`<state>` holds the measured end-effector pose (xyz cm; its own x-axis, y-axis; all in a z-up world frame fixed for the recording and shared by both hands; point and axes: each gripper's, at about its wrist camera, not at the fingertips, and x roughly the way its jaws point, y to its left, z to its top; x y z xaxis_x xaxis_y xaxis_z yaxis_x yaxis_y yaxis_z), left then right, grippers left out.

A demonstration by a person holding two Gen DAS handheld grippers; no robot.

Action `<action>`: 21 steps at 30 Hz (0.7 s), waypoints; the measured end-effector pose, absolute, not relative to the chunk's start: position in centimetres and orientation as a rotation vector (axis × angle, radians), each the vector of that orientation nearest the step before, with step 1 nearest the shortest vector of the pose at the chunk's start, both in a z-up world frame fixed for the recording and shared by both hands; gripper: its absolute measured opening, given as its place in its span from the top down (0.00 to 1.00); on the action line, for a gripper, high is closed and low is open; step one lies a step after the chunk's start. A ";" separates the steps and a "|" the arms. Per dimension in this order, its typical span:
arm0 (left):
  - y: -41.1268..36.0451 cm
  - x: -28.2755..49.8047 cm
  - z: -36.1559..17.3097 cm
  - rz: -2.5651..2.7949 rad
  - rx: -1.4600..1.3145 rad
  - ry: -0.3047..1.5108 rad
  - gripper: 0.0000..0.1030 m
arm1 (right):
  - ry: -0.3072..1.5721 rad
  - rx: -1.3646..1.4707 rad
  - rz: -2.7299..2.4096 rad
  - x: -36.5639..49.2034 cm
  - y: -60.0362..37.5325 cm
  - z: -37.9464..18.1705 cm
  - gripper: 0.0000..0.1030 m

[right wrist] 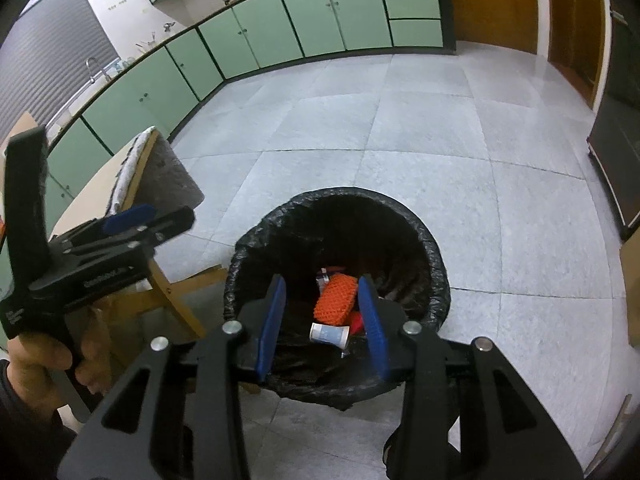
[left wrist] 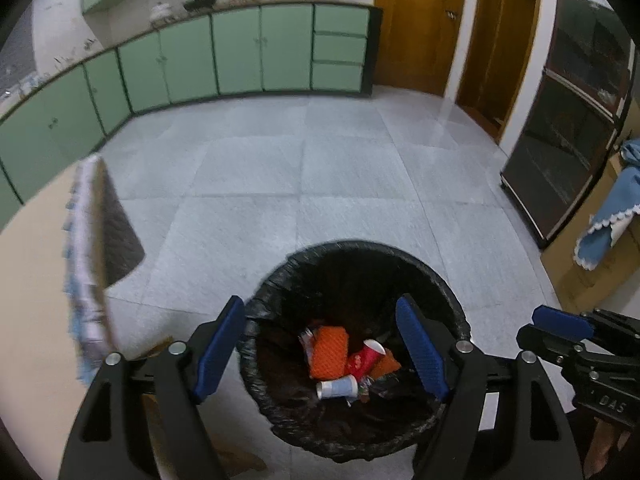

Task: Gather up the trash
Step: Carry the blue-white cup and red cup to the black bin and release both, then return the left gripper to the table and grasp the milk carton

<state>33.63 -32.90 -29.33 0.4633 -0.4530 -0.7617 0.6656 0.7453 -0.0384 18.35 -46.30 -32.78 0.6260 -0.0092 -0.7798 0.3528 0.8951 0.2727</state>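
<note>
We look down into a round bin lined with a black plastic bag (left wrist: 356,344), standing on the grey tiled floor (left wrist: 320,168), and the trash lies at its bottom. A white paper cup with blue print (right wrist: 330,334) lies on its side, its long axis going left to right and its open mouth turned to the left. Just behind it lies an orange ribbed wrapper (right wrist: 335,299), its long axis tilted from near left to far right. In the left wrist view a red paper cup (left wrist: 366,356) lies to the right of the wrapper, its white mouth pointing far and right; in the right wrist view this cup is mostly hidden behind a finger. The left gripper (left wrist: 320,354) hangs over the bin, pointing steeply down, its blue-padded jaws wide apart with nothing between them. The right gripper (right wrist: 324,320) is also tilted down over the near rim, its jaws partly open, and the pads touch nothing. Only the right wrist view shows the person's hand (right wrist: 40,360) that holds the left gripper's handle, and a wooden chair (right wrist: 160,200) to the left of the bin.
</note>
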 end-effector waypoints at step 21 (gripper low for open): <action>2.5 25.3 -20.5 -0.103 0.108 0.619 0.23 | 0.762 0.120 0.211 25.3 -20.2 -23.3 0.38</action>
<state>25.34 2.46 -20.48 0.8098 -0.0635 -0.5833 0.1282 0.9893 0.0703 25.28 -20.19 -23.33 0.7033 0.2328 -0.6717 -0.1461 0.9720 0.1840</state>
